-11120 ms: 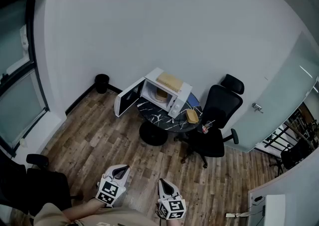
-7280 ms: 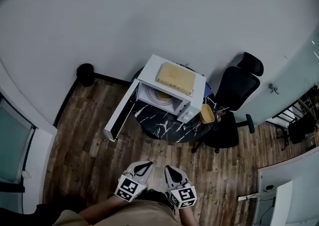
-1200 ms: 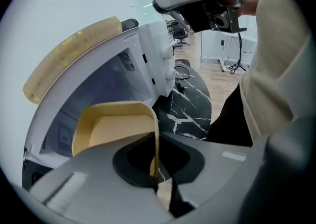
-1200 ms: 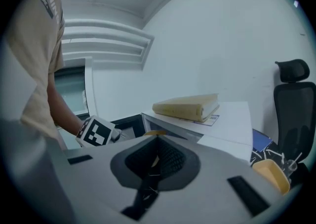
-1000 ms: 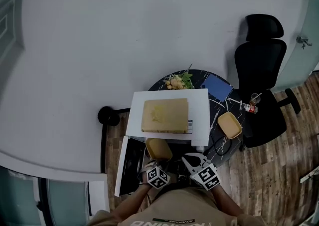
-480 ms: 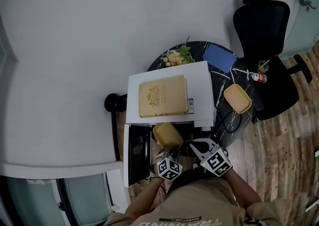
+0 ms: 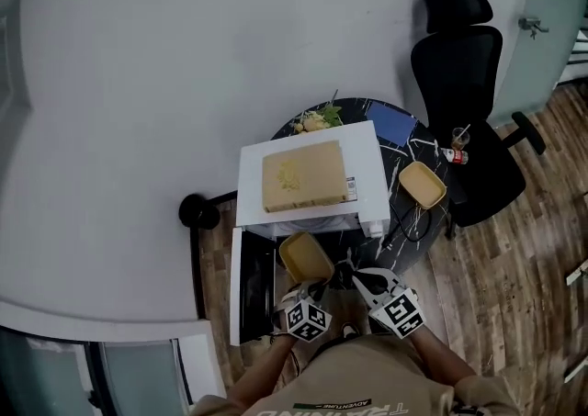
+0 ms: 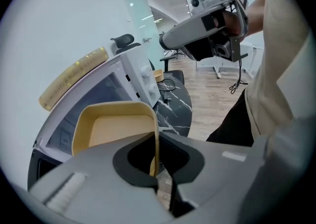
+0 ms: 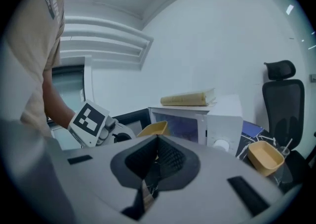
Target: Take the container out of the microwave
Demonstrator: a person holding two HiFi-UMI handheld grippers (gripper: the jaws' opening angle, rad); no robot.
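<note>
One yellow container (image 8: pixel 116 129) sits clamped in the left tongs (image 8: pixel 154 166).

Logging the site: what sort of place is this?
Probably a small office break corner: a white microwave on a round dark table, a black office chair beside it.

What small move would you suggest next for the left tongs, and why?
Probably carry the left tongs rightward toward the black marble table: they clamp the yellow plastic container by its rim, and it hangs clear of the white microwave.
</note>
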